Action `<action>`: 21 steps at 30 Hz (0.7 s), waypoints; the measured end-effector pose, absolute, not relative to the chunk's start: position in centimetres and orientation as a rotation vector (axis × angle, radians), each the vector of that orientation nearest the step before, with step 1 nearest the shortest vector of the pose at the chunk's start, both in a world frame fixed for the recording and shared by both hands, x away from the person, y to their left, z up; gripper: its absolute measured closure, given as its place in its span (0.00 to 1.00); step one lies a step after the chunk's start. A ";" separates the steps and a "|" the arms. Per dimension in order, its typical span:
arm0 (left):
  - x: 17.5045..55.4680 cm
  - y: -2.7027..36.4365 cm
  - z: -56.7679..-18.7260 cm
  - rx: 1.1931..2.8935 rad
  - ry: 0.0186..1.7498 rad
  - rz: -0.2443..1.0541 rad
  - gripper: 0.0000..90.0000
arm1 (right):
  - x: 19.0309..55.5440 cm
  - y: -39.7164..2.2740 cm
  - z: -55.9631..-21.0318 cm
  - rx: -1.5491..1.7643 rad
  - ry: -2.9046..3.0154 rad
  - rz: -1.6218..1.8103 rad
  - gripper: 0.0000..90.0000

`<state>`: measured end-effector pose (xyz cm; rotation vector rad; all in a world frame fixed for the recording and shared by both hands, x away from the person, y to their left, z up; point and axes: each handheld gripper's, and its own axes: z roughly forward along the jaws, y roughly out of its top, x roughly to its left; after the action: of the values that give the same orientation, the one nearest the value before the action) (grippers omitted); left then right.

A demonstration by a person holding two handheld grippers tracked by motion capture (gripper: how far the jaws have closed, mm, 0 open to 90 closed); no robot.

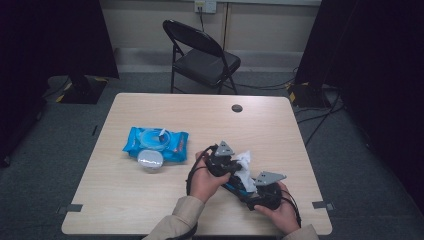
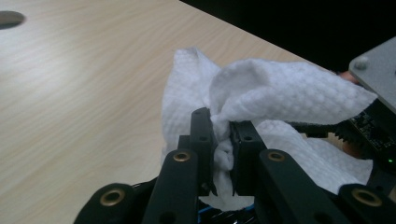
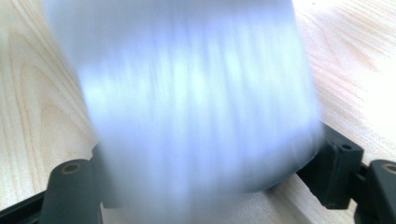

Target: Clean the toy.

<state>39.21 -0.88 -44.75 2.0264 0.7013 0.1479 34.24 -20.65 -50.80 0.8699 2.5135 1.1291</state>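
Left claw pinches the wipe; right claw grips a blurred pale object. Rub with gentle strokes, keeping that object steady above the surface

One desk carries one blue wet-wipe pack, one small round white lid just in front of it, and one crumpled white wipe. Two hand-held grippers are over it, a left hand-held gripper and a right hand-held gripper. One black folding chair stands behind the desk.

surface: wooden table | on it: blue wipes pack, silvery lid
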 end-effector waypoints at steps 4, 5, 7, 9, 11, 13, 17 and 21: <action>38.7 -2.6 -46.0 2.074 0.665 0.125 0.91 | 34.2 -20.7 -50.8 0.868 2.513 1.129 0.27; 38.5 -3.0 -46.5 2.095 0.653 0.120 0.91 | 34.2 -20.7 -50.8 0.868 2.513 1.129 0.27; 38.3 -3.4 -47.0 2.119 0.643 0.110 0.91 | 34.2 -20.7 -50.8 0.868 2.513 1.129 0.27; 38.1 -3.6 -47.6 2.150 0.628 0.104 0.91 | 34.2 -20.7 -50.8 0.870 2.513 1.129 0.27; 37.9 -3.7 -48.0 2.160 0.600 0.120 0.91 | 34.2 -20.7 -50.8 0.870 2.513 1.130 0.27; 38.0 -3.7 -47.9 2.172 0.587 0.127 0.91 | 34.2 -20.7 -50.8 0.869 2.513 1.130 0.27; 37.9 -4.0 -47.7 2.199 0.566 0.147 0.91 | 34.2 -20.7 -50.8 0.869 2.513 1.130 0.27; 38.1 -3.8 -47.7 2.202 0.553 0.143 0.91 | 34.2 -20.7 -50.8 0.870 2.513 1.129 0.27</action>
<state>38.07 -3.84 -47.74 2.2017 0.5527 0.1428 34.24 -20.66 -50.81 0.8700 2.5134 1.1294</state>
